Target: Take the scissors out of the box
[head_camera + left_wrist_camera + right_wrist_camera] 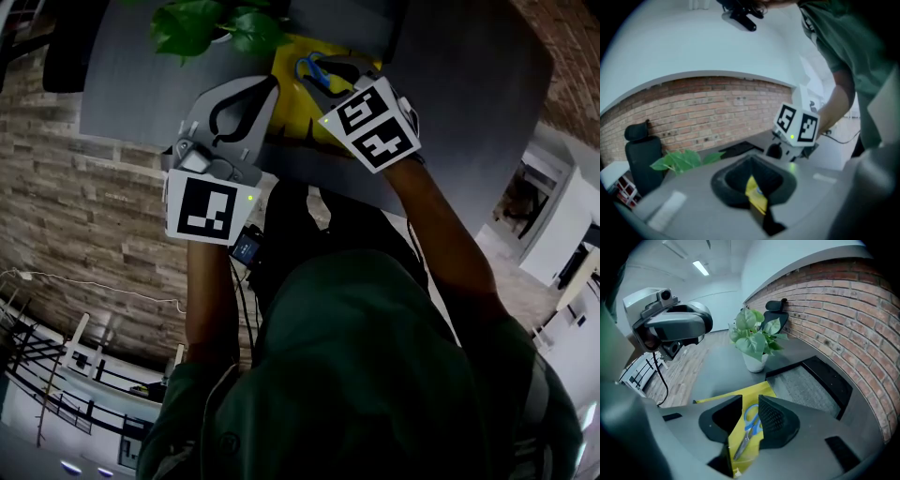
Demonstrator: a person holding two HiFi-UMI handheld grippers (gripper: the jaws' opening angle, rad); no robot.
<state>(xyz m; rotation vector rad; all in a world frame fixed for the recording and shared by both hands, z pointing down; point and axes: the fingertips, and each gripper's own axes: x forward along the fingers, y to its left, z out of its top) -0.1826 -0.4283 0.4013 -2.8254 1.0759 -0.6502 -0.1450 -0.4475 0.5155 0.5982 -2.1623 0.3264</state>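
Open-jawed, the right gripper point(750, 401) is poised over blue-handled metal scissors point(746, 430), which are lying inside a flat yellow box point(757, 390) by the near edge of the grey tabletop point(717, 366). The left gripper point(757, 187) is clamped on that box's edge.

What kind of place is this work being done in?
Probably an office or a similar indoor workroom. A brick wall runs behind a grey table, a black office chair stands near it, and a potted plant sits on the table.
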